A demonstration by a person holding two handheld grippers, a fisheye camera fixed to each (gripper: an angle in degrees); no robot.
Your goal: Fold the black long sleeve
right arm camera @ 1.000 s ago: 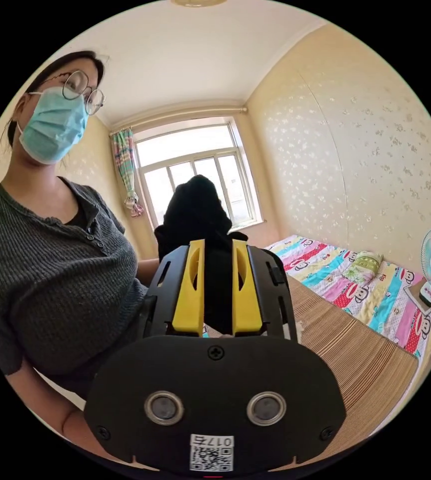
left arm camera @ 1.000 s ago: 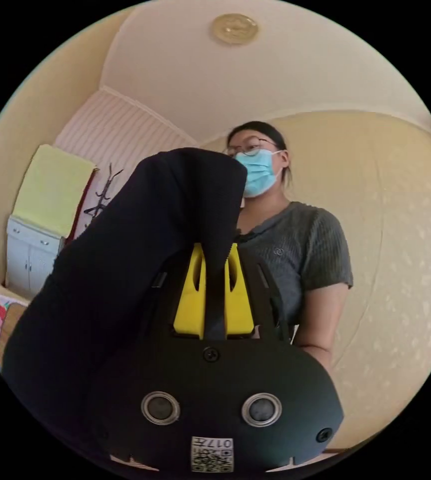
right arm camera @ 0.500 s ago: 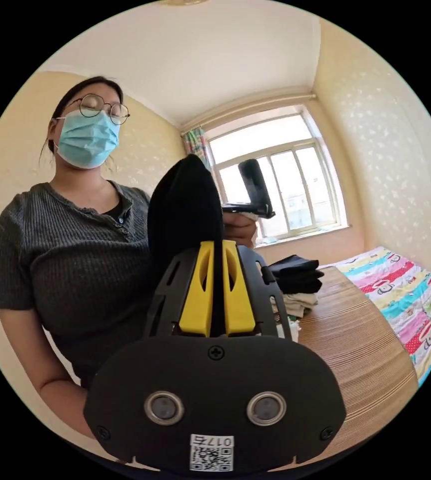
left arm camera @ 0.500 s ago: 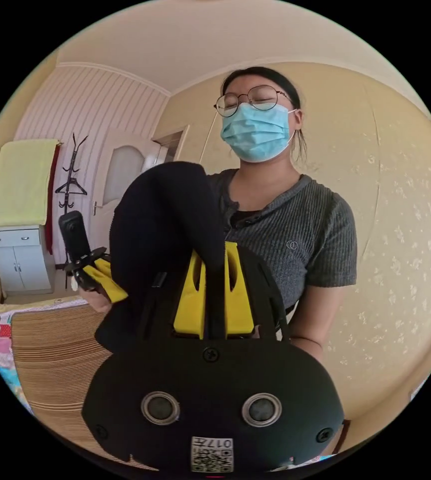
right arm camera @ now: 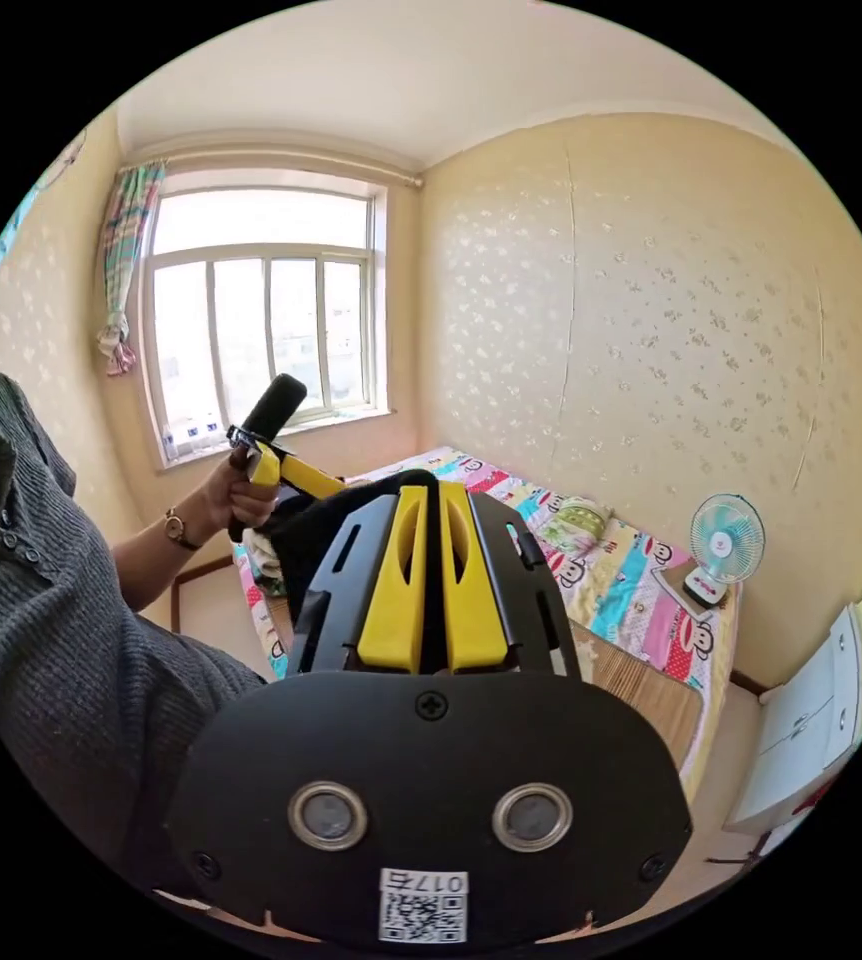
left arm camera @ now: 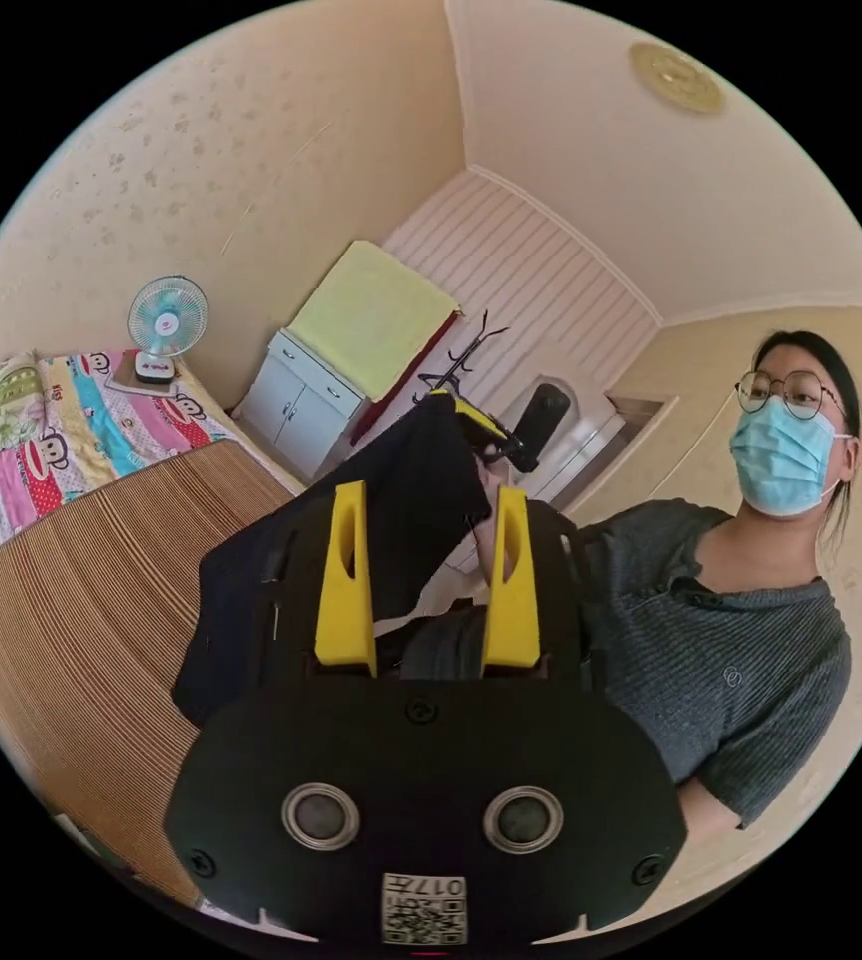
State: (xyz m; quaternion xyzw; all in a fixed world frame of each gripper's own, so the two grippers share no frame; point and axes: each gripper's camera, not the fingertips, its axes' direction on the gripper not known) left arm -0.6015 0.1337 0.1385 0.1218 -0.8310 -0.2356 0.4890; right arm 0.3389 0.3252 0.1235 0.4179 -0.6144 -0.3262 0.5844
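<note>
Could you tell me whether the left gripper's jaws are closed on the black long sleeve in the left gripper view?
No: the left gripper has its yellow jaws standing apart, and the black long sleeve hangs beyond them, held by the right gripper.

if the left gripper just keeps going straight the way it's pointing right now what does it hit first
Most likely the black long sleeve. The left gripper has its jaws open, and the cloth hangs across the gap just ahead, held up by the right gripper. Depth is hard to judge; the person's hand behind it would come next.
</note>
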